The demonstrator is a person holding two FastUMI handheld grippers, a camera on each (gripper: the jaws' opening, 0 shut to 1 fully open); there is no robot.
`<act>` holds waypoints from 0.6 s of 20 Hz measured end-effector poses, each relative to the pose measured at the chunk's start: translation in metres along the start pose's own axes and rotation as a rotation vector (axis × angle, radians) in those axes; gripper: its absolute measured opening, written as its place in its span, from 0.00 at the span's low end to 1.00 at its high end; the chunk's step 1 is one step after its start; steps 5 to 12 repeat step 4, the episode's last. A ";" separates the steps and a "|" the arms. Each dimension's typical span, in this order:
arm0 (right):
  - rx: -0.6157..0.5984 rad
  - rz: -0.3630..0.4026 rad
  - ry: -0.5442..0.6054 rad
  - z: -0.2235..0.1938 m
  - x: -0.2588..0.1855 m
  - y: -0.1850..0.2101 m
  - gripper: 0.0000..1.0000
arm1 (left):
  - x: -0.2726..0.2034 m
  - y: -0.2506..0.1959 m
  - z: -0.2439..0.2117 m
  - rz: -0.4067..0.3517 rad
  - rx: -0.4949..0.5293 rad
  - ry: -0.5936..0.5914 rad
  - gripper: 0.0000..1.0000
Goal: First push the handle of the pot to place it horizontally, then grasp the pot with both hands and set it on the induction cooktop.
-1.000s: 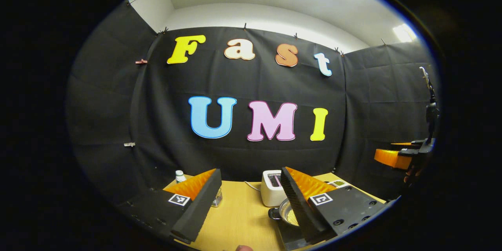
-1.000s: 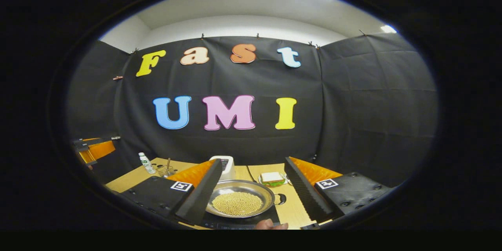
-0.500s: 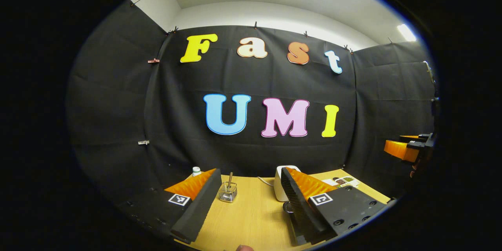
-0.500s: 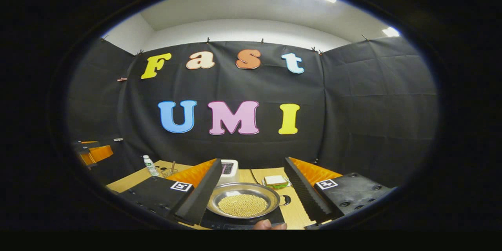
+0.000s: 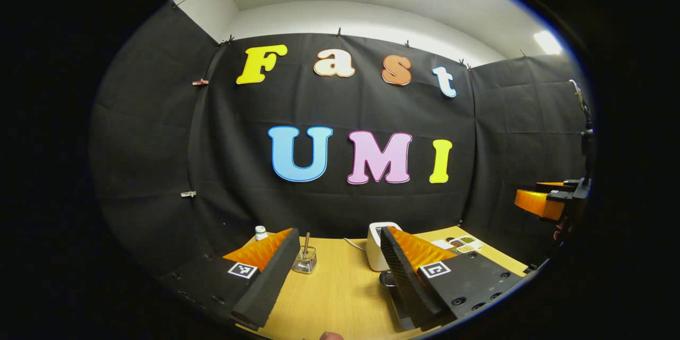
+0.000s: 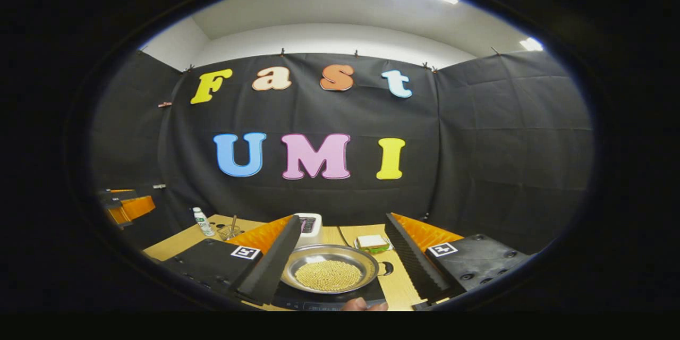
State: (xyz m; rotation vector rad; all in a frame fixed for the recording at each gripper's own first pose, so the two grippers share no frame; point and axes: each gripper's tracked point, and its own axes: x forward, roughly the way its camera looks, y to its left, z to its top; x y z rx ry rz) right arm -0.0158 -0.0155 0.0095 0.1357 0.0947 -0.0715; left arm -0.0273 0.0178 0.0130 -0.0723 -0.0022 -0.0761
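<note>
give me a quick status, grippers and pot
Both hand-held grippers open, left, right, holding nothing. Pot sits on the cooktop. Nothing in the way.

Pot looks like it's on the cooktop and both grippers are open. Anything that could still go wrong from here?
Two risks:
1. The shallow steel pot of small yellow beads sits on the black induction cooktop with its loop handle past the right edge; a bump from the open right gripper could shift it or spill beads.
2. The open left gripper hovers near a small glass jar holding a stick and a white toaster; a low pass could clip either.
</note>
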 end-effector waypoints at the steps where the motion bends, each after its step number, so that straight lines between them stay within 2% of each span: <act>1: 0.004 0.000 0.001 0.000 0.000 -0.001 0.98 | 0.000 -0.001 -0.002 -0.004 0.001 0.002 0.95; 12: 0.000 -0.004 0.009 -0.003 0.000 -0.004 0.98 | 0.001 -0.006 0.001 -0.007 0.003 0.001 0.95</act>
